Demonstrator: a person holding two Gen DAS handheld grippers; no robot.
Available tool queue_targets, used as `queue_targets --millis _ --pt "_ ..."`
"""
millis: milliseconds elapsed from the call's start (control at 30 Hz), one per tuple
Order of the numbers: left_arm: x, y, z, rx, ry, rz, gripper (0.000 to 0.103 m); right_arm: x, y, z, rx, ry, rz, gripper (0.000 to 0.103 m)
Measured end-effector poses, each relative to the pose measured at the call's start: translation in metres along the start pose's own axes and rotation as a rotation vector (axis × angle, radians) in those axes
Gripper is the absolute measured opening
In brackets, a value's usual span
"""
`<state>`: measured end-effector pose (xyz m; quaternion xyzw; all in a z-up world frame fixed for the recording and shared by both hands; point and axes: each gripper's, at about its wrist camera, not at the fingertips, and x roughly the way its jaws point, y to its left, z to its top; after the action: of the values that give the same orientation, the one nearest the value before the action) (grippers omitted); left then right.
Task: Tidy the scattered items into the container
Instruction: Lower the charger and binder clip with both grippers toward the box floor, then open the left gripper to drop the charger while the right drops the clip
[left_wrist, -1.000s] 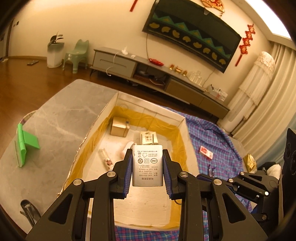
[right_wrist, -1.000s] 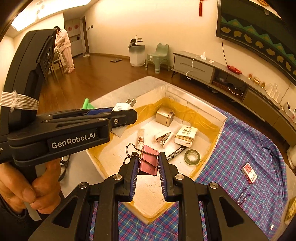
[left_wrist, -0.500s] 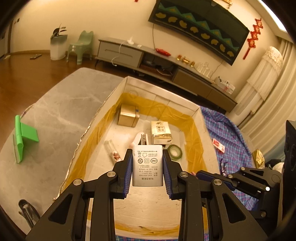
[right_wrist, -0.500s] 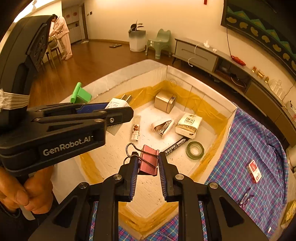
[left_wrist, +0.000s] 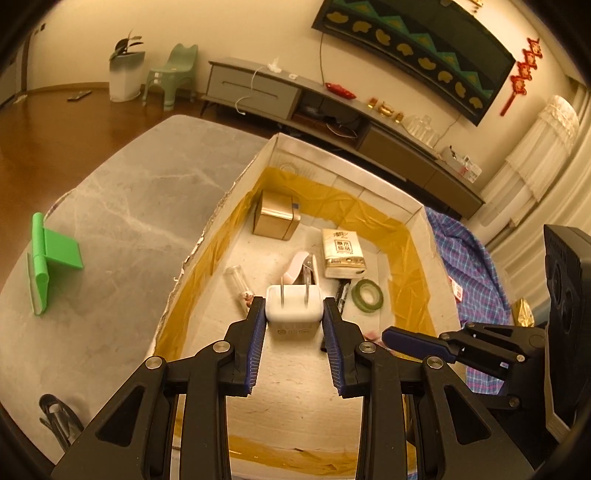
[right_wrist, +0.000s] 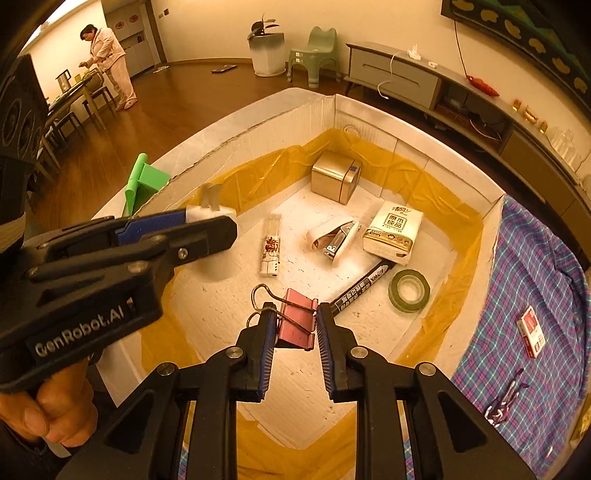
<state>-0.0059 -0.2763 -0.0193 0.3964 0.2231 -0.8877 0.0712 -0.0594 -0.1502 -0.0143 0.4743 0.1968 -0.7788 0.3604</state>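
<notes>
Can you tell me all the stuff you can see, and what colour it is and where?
box: 1, white, yellow-lined, on table
tin: 1, gold, in box
tissue pack: 1, white, in box
stapler: 1, white, in box
lighter: 1, clear, in box
marker: 1, black, in box
tape roll: 1, green, in box
stand: 1, green, on table
card pack: 1, red, on checked cloth
charger: 1, white, held
binder clip: 1, pink, held
left gripper: holds charger
right gripper: holds binder clip
</notes>
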Motion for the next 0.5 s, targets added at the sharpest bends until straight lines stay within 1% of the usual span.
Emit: queue_targets --millis 233,367,467,500 --pt "-0.001 -0.003 0.0 0.001 0.012 -0.011 0.036 -0.005 -0.003 -0.003 0.012 -0.007 0.006 0.024" --pt "-0.008 -0.007 0.003 -0.004 0.0 -0.013 0.036 -0.013 -0.008 -0.008 0.03 -0.024 0.021 0.024" --pt "-0.014 -0.015 0.003 0.01 -0.012 -0.013 0.037 -0.024 -0.013 -0.014 0.053 -0.054 0.041 0.025" --pt "-0.016 -0.019 0.002 0.019 -0.016 -0.006 0.037 -0.03 -0.016 -0.016 0.063 -0.07 0.054 0.027"
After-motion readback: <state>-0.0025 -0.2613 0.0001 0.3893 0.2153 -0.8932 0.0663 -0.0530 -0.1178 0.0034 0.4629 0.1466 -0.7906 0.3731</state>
